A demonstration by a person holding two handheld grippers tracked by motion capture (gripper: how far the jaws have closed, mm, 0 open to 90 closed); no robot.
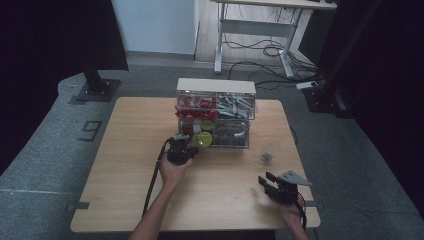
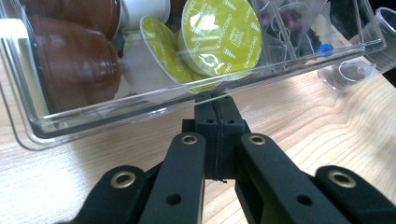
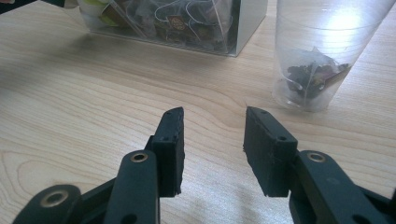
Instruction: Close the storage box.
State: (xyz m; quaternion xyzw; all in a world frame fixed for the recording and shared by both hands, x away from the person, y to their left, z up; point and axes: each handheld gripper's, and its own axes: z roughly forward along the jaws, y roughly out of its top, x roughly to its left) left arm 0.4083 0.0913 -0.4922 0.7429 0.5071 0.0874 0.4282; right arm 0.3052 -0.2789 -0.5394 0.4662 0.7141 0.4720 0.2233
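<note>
The clear drawer [image 2: 140, 105] of coffee pods sits pulled out at the lower left of the organiser box [image 1: 216, 86] on the wooden table [image 1: 125, 165]. The left gripper [image 2: 217, 100] has its jaws clenched together, tips right at the drawer's front lip; whether they pinch it I cannot tell. That forearm reaches straight forward. The right gripper [image 3: 212, 121] hovers low near the table's right edge, jaws released and empty, pointing towards a plastic cup [image 3: 322, 51] holding a tea bag.

Overhead forward-down view; two low gripper views, close, sharing clear drawer box [image 1: 216, 114].
</note>
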